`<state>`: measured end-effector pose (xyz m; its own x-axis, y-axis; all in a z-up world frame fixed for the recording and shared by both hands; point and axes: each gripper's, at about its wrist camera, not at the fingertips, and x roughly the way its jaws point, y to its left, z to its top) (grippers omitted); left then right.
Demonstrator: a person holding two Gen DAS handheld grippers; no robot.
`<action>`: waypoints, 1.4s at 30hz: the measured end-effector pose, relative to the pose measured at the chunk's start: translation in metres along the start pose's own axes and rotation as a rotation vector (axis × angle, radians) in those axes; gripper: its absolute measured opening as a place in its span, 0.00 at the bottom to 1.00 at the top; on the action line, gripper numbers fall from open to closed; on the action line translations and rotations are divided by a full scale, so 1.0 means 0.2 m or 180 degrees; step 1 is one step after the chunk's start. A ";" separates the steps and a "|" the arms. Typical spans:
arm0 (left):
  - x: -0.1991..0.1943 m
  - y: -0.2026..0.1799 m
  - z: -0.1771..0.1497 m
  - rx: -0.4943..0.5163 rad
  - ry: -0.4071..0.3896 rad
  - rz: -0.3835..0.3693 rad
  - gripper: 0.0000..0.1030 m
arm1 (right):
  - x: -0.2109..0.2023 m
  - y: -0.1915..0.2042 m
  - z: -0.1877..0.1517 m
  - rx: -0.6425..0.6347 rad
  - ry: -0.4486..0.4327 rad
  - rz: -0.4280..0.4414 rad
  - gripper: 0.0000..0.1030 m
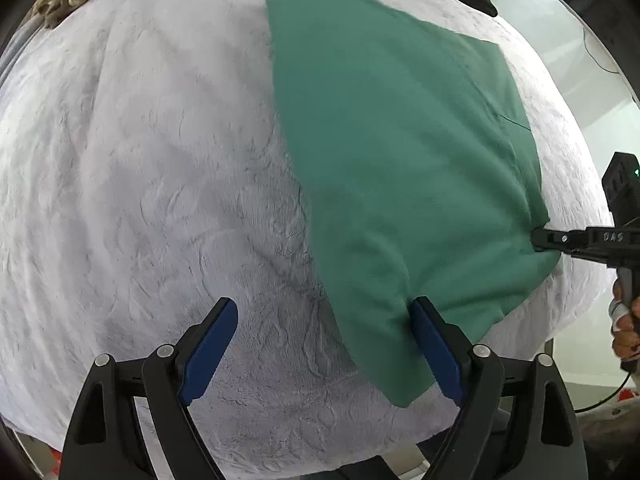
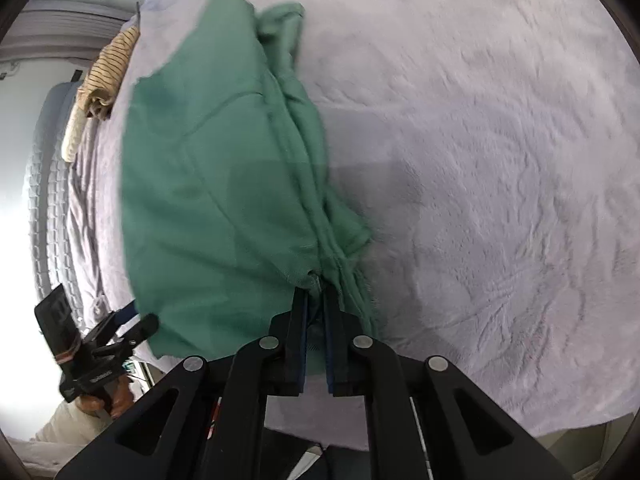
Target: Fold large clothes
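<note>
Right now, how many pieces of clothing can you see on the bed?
2. The green garment lies spread mid-bed, its edge pinched in the right gripper. The striped beige garment sits bunched at the bed's far edge. Others may be hidden.

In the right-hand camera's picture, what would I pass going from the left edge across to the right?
Left gripper → striped cloth → green garment, pinched by the right gripper → bare pale blanket.

Left gripper (image 1: 324, 332): pointed steeply downward, blue-padded jaws spread wide, nothing pressed between the pads. Right gripper (image 2: 316, 292): angled downward, jaws closed narrow, pinching a gathered bunch of the green garment (image 2: 224, 184). Right hand (image 1: 624, 320): at the near right, wrapped around the gripper's handle.
</note>
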<state>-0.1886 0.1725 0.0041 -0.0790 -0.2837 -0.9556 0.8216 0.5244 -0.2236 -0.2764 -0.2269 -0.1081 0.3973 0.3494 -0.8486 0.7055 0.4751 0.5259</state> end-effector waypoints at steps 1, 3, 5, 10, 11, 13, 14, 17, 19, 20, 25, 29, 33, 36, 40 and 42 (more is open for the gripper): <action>0.01 0.00 -0.01 -0.0010 -0.0022 0.0050 0.95 | 0.02 0.00 0.00 -0.0016 -0.0009 -0.0029 0.07; 0.01 0.02 -0.02 -0.0048 -0.0035 0.0064 0.95 | 0.03 0.00 -0.01 -0.0003 -0.0030 -0.0035 0.07; 0.00 0.03 -0.04 -0.0132 0.0012 0.0056 0.95 | 0.02 -0.01 -0.02 0.0077 -0.0043 -0.0001 0.06; -0.05 0.02 -0.07 -0.0078 0.0059 0.0150 0.95 | -0.05 0.00 -0.08 0.0096 -0.0031 -0.0090 0.07; -0.05 0.03 -0.08 -0.0108 0.0081 0.0137 0.95 | -0.05 0.01 -0.09 0.0101 -0.0020 -0.0107 0.07; -0.09 0.09 -0.12 -0.0164 0.0120 0.0105 0.95 | -0.06 0.00 -0.10 0.0124 -0.0003 -0.0139 0.07; -0.09 0.10 -0.12 -0.0187 0.0131 0.0095 0.95 | -0.06 0.00 -0.10 0.0132 0.0007 -0.0158 0.07; -0.09 0.12 -0.13 -0.0203 0.0151 0.0092 0.95 | -0.06 -0.02 -0.09 0.0103 0.0055 -0.0246 0.07; -0.09 0.11 -0.14 -0.0203 0.0162 0.0093 0.95 | -0.05 -0.01 -0.08 0.0073 0.0091 -0.0308 0.07; -0.08 0.10 -0.15 -0.0214 0.0175 0.0088 0.95 | -0.04 -0.01 -0.08 0.0068 0.0112 -0.0331 0.07; -0.10 0.13 -0.17 -0.0237 0.0208 0.0090 0.95 | -0.03 0.04 -0.07 0.0015 0.0169 -0.0406 0.08; -0.07 0.12 -0.09 -0.0285 0.0259 0.0092 0.95 | -0.03 0.07 -0.06 -0.0008 0.0216 -0.0457 0.09; -0.07 0.13 -0.08 -0.0256 0.0234 0.0118 1.00 | 0.00 0.07 -0.06 -0.0065 0.0234 -0.0552 0.14; 0.00 0.13 -0.09 -0.0262 0.0250 0.0153 1.00 | 0.06 0.06 -0.05 -0.0051 0.0250 -0.0582 0.14; 0.00 0.12 -0.08 -0.0225 0.0248 0.0209 1.00 | 0.06 0.11 -0.06 -0.0117 0.0271 -0.0649 0.15; -0.02 0.10 -0.07 -0.0178 0.0248 0.0273 1.00 | 0.03 0.13 -0.06 -0.0122 0.0277 -0.0648 0.20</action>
<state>-0.1789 0.1958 0.0007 -0.0551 -0.1736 -0.9833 0.7946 0.5887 -0.1485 -0.2627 -0.2026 -0.0991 0.1956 0.3108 -0.9301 0.7424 0.5728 0.3475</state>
